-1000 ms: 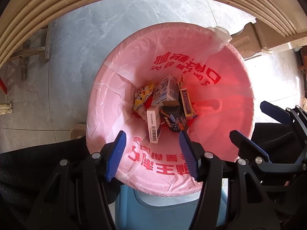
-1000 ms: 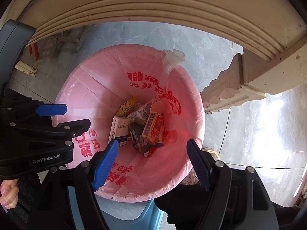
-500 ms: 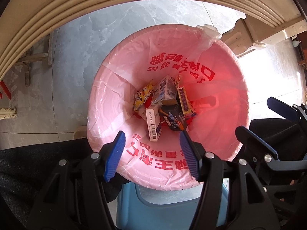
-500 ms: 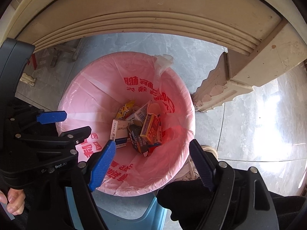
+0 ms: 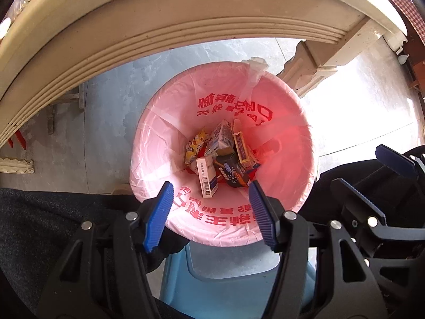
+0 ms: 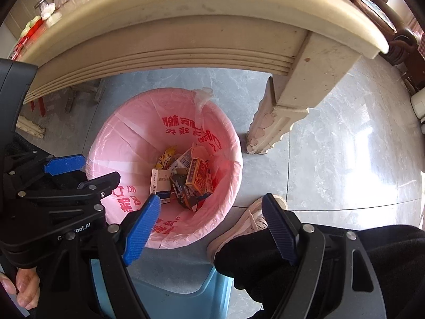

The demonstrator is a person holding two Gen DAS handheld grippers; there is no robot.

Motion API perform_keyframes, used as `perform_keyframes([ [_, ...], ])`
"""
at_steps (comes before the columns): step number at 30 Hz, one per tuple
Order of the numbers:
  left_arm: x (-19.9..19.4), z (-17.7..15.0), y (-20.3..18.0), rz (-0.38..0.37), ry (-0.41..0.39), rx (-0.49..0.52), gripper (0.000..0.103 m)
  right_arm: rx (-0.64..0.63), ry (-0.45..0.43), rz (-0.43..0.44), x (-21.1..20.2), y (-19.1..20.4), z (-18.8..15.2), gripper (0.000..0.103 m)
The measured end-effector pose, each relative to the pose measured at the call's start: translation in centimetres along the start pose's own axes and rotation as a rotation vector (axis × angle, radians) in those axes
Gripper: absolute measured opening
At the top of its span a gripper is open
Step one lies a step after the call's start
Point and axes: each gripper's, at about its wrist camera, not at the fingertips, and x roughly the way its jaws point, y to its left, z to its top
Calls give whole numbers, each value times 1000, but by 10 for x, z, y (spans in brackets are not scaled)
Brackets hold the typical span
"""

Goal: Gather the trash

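Left gripper (image 5: 211,212) w/ blue ribbed pads: jaws apart, nothing btwn. Right gripper (image 6: 211,227), same build: jaws apart, empty. Both point down over the round bin lined w/ a pink plastic bag printed in red (image 5: 159,143), on grey tile floor (image 6: 318,159). Trash sits at bag bottom: white barcode carton (image 5: 206,176) at 6 o'clock of the pile, dark box (image 5: 231,172) beside it, orange box (image 5: 242,150) at 3, yellow wrapper (image 5: 195,146) at 10. Cream worktop edge (image 5: 186,40) at 12. Pale blue plastic stool (image 5: 225,279) at 6.

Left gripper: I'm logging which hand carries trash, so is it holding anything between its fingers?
No. The left gripper has nothing between its open blue pads; the boxes lie down in the pink-lined bin.
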Motion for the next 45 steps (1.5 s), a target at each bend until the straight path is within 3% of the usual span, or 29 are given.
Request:
perform_keyframes([
  [7,-45,-19,-11,33,-124,-11,58,21,-113,-56,-49,-3,-16,77],
  [13,-108,-32,-20,69,-291,-30,59,53,-281,-75,-108,-6,-30,80],
  [16,-151,-36,-21,111,-406,-43,66,63,-410,-110,-149,-4,-35,85],
  [19,-198,-41,-17,104,-523,-83,75,77,-543,-128,-195,-2,-38,96],
  [22,-244,-51,-13,85,-635,-118,80,76,-661,-133,-239,5,-42,96],
  [26,-287,-62,-16,156,-739,-154,87,75,-774,-179,-283,16,-51,96],
  [38,-353,-99,-24,146,-874,-196,95,98,-917,-152,-353,22,-81,96],
  [45,-364,-107,-17,63,-870,-221,96,101,-944,-149,-364,24,-89,96],
])
